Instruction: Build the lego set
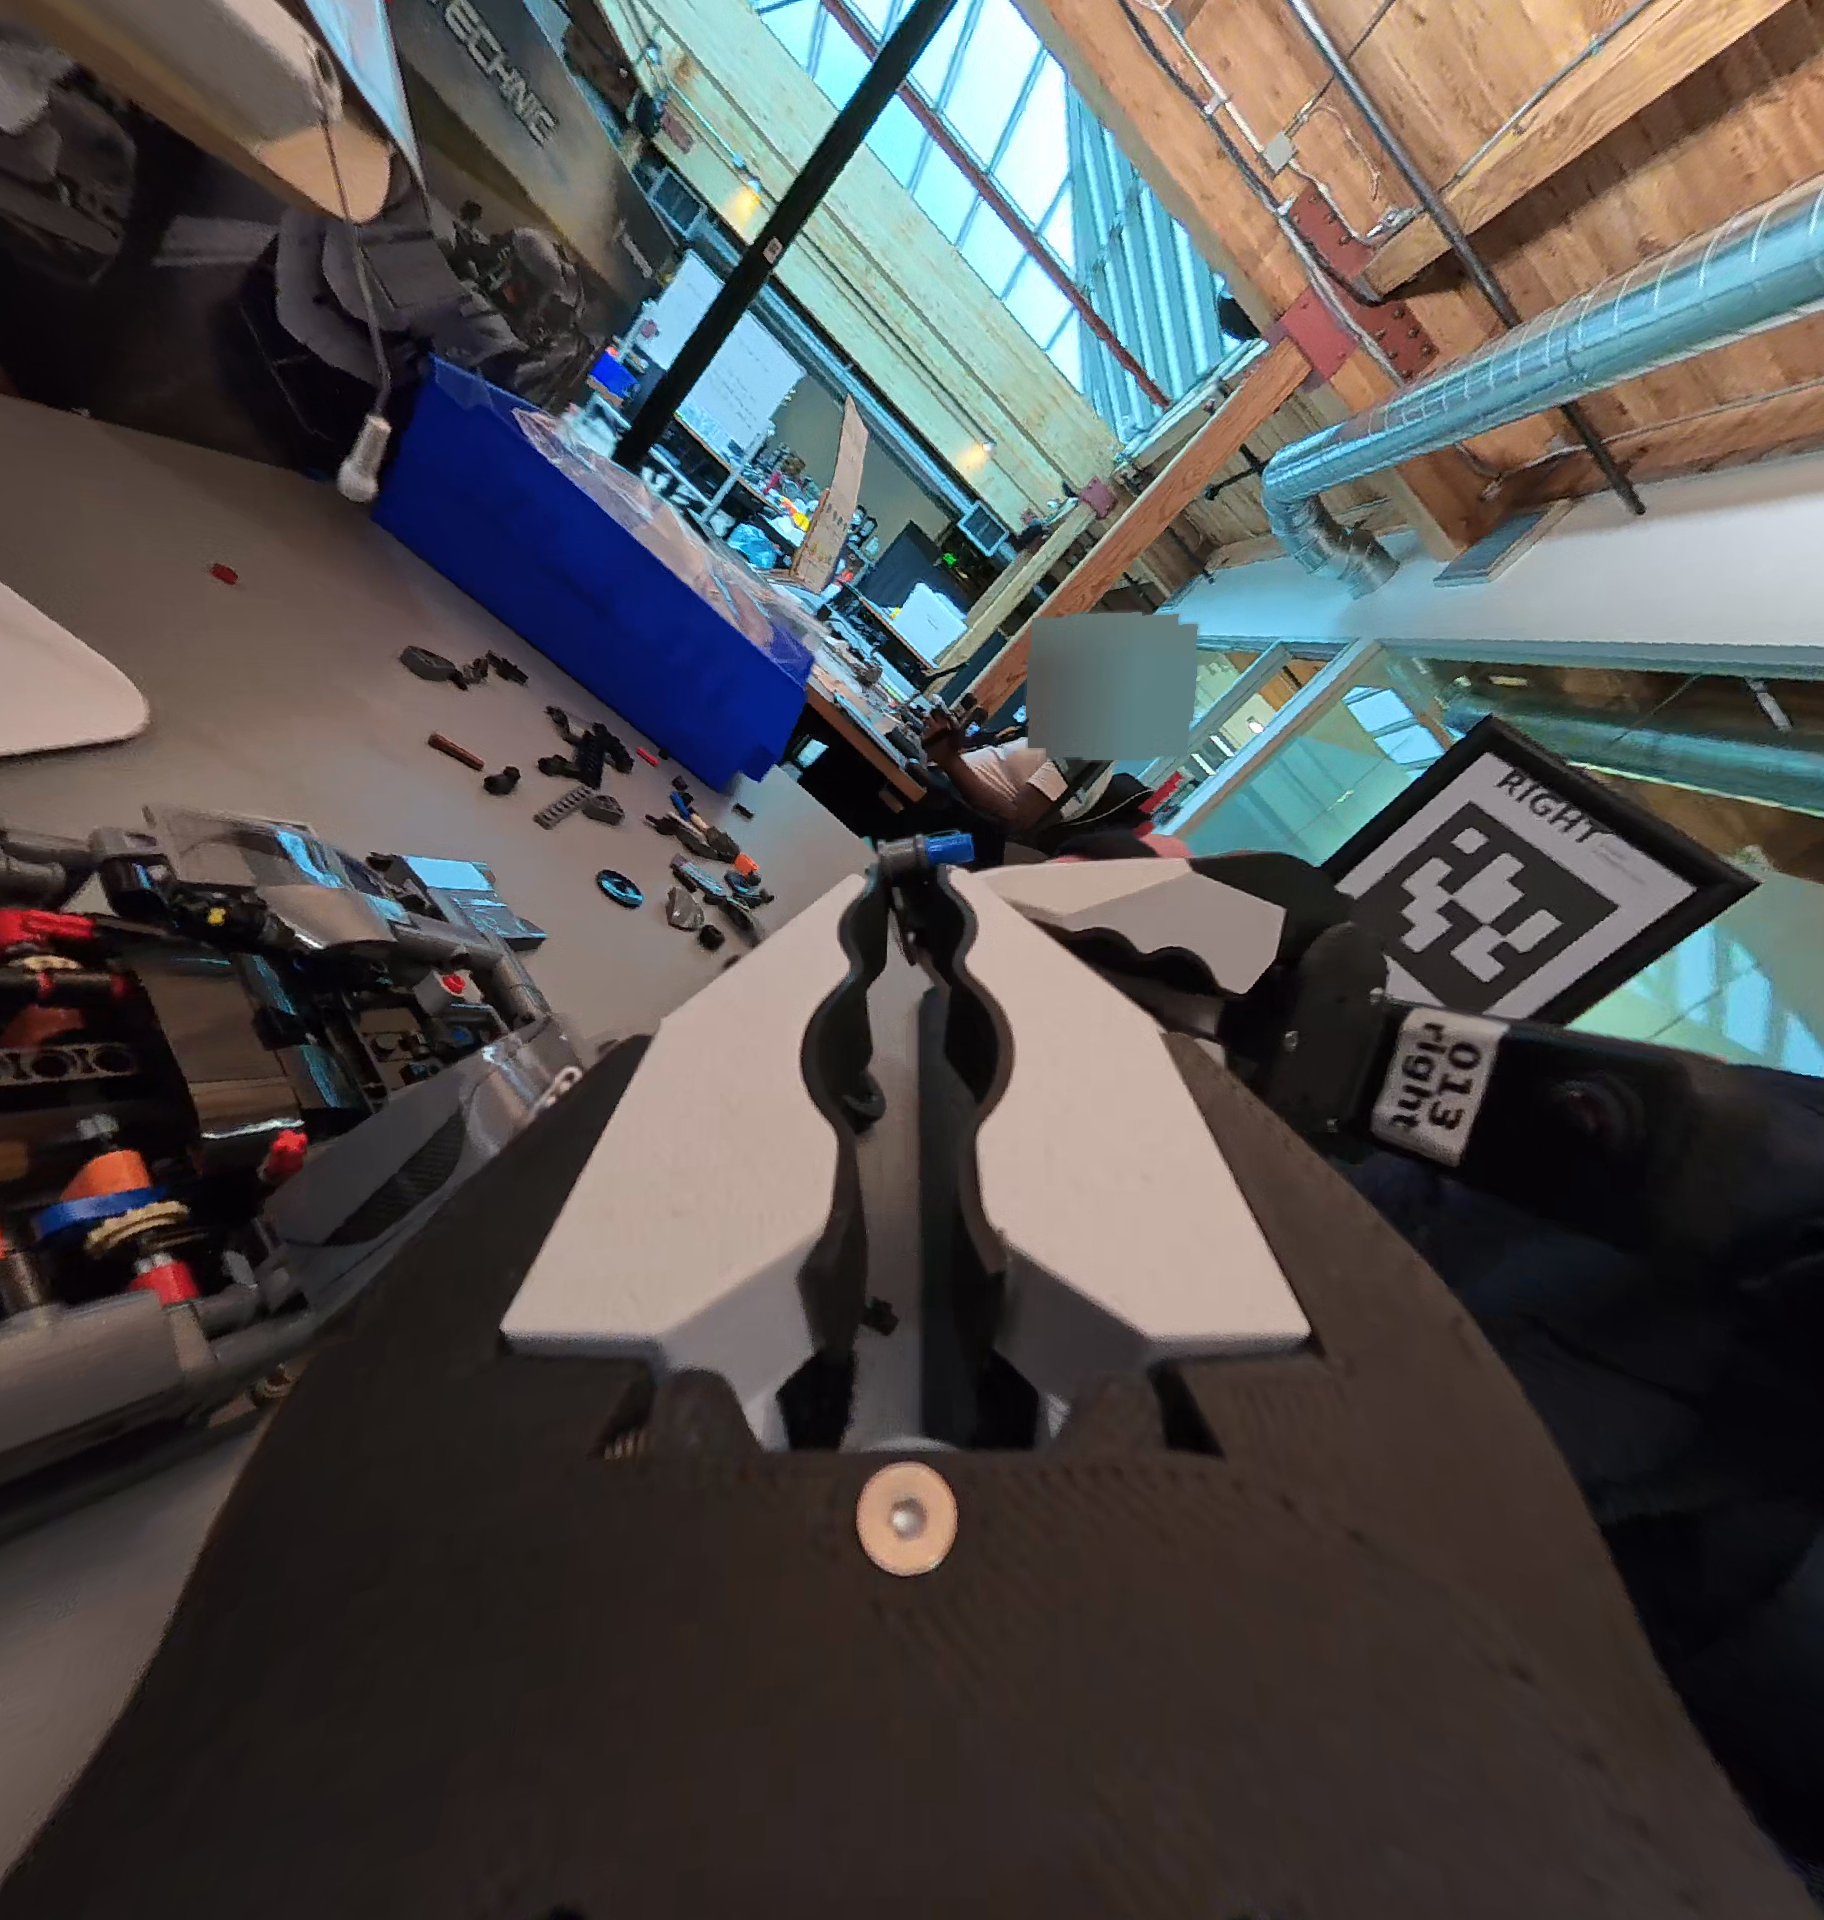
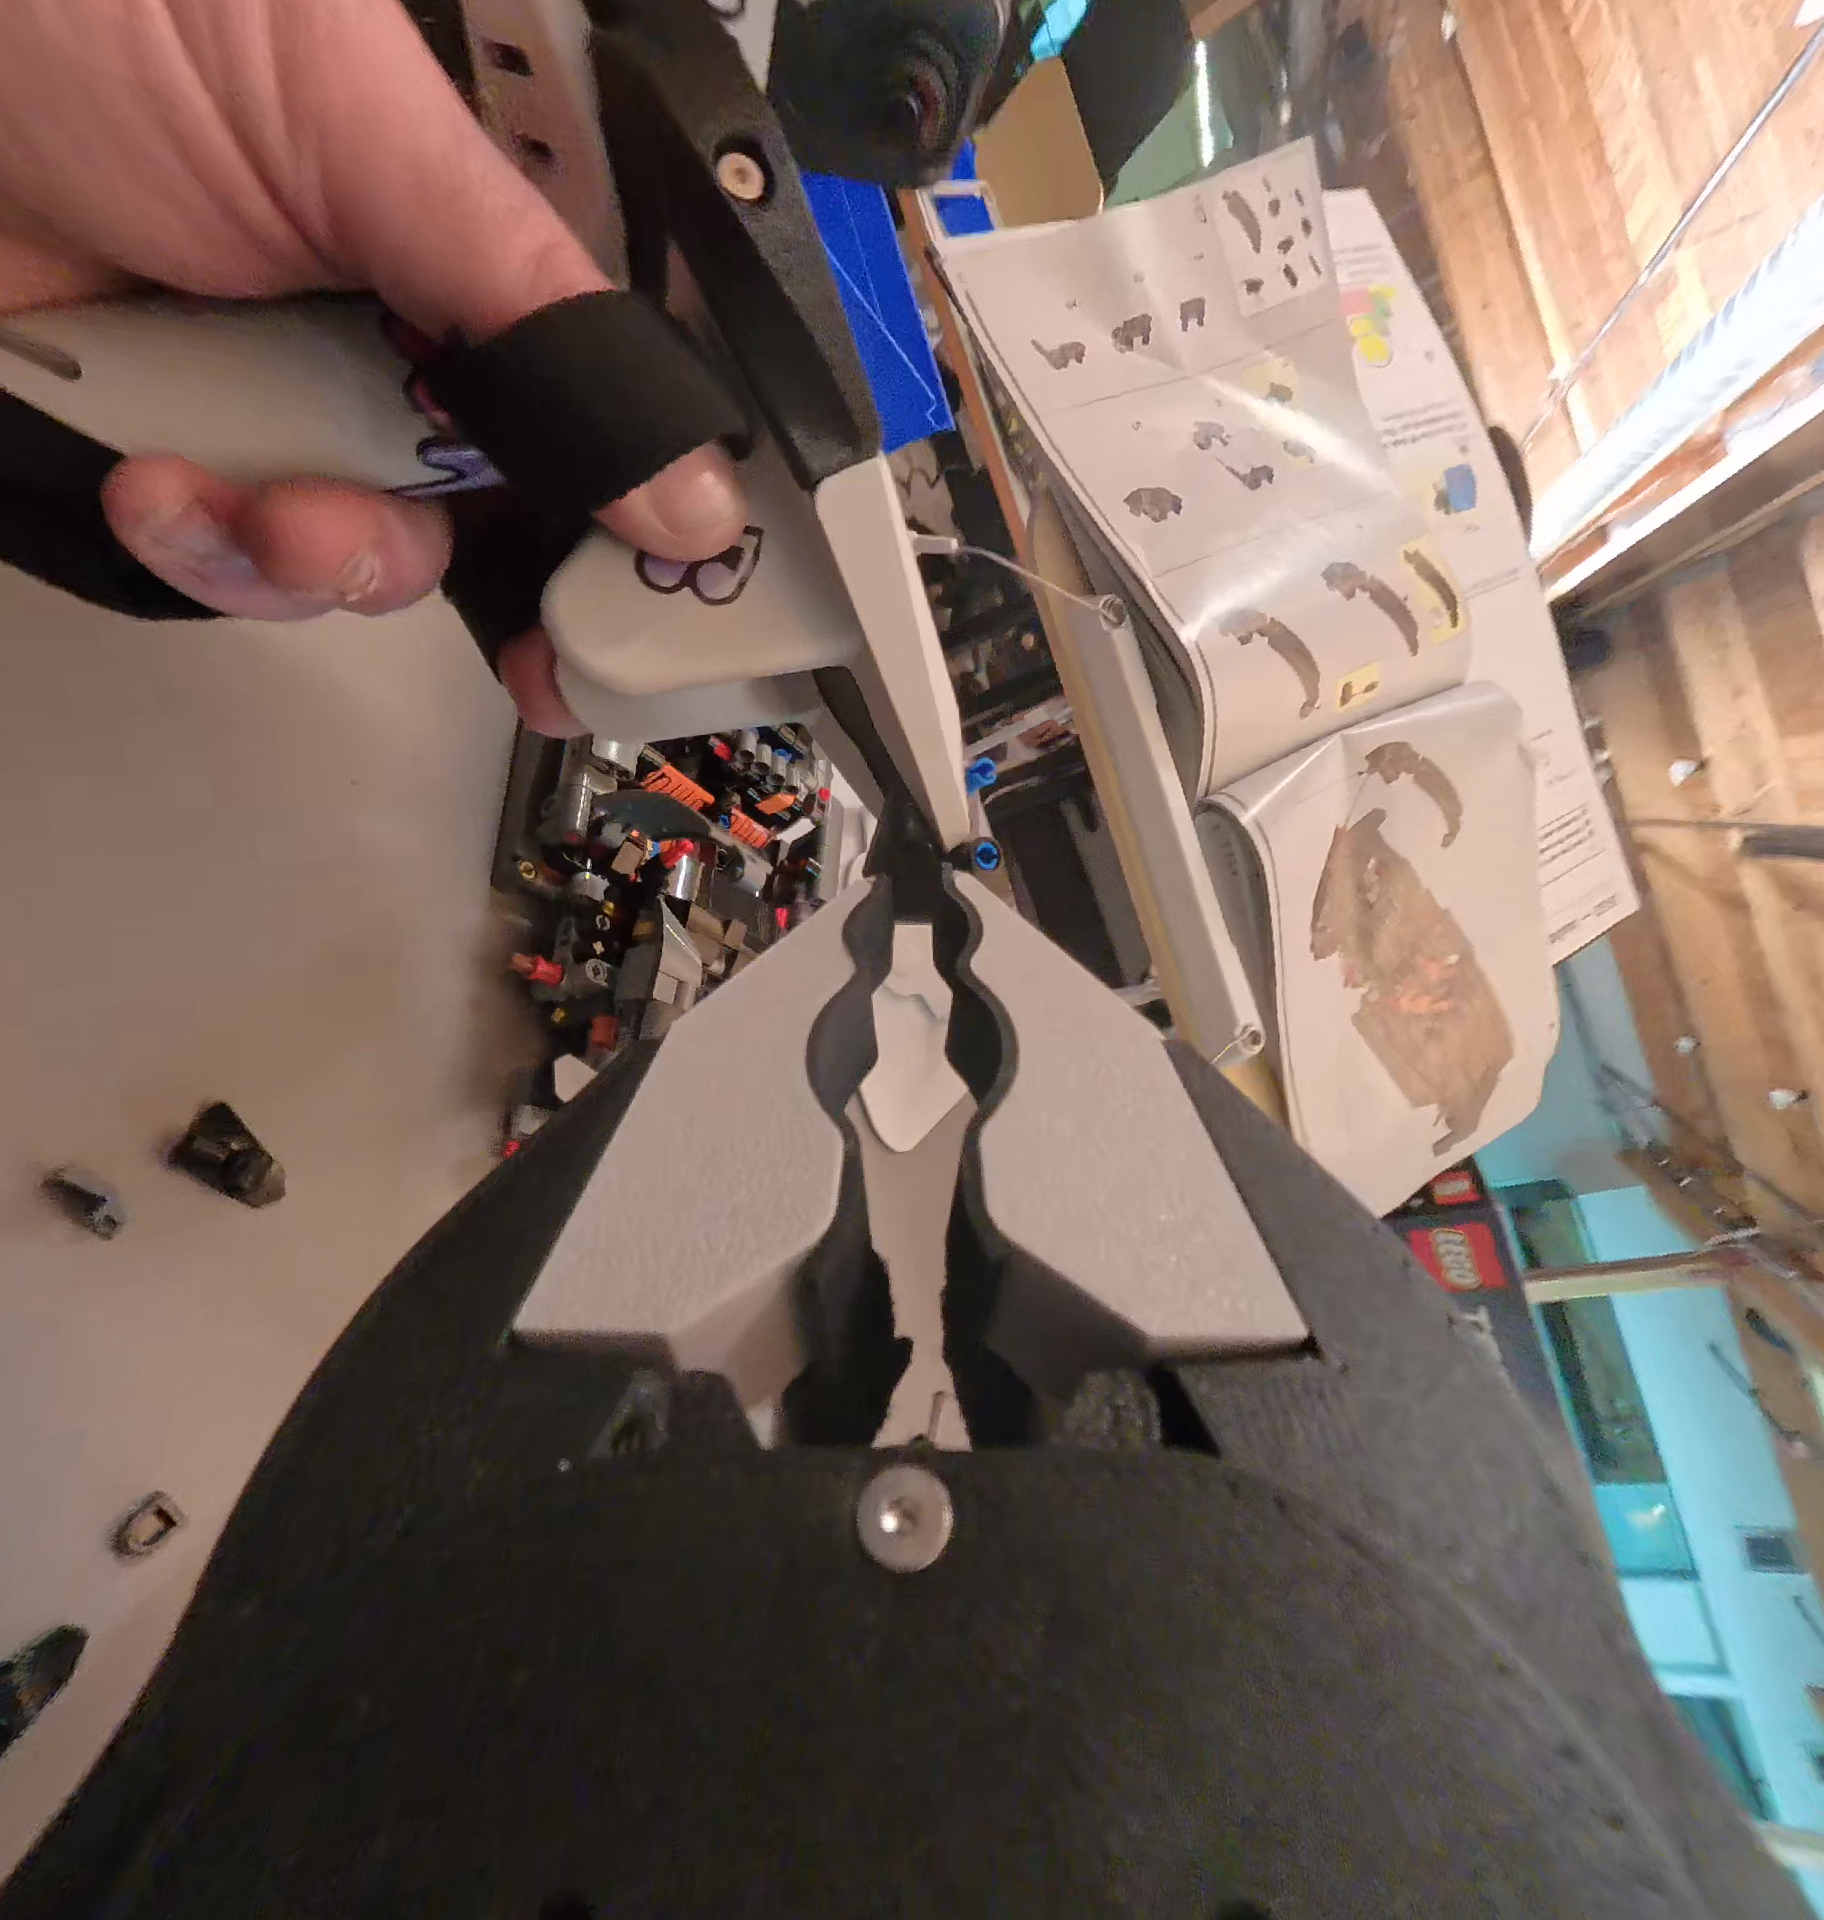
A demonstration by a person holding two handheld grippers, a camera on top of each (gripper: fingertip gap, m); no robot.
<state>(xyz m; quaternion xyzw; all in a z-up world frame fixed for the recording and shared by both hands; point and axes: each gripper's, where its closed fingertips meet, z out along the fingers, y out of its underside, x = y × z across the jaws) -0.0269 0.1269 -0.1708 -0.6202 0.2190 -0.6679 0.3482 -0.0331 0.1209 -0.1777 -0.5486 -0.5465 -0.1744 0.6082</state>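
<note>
While the left wrist view tilts steeply, the left gripper (image 1: 910,878) has its two fingertips drawn nearly together on a small dark grey connector with a blue pin (image 1: 927,852), which sits right at the tips and pokes out to the right. Just beyond, the right gripper (image 1: 1069,883) comes in from the right, its tips meeting the same small piece; how it grips is hard to read from here. At the near left lies the partly built lego model (image 1: 212,1049), cut off by the frame edge, with loose pieces (image 1: 617,800) scattered on the grey table (image 1: 264,665) in front of a blue bin (image 1: 596,582). In the right wrist view, the right gripper (image 2: 923,878) pinches the dark piece at its tips, blue pin ends (image 2: 981,854) showing just to the right. From above, the left gripper (image 2: 918,805), held in a hand (image 2: 264,312), closes on the piece too, though the contact itself is dark and crowded. Behind the tips sits the model (image 2: 669,862), partly hidden; an open instruction booklet (image 2: 1303,571) stands at the far right.
</note>
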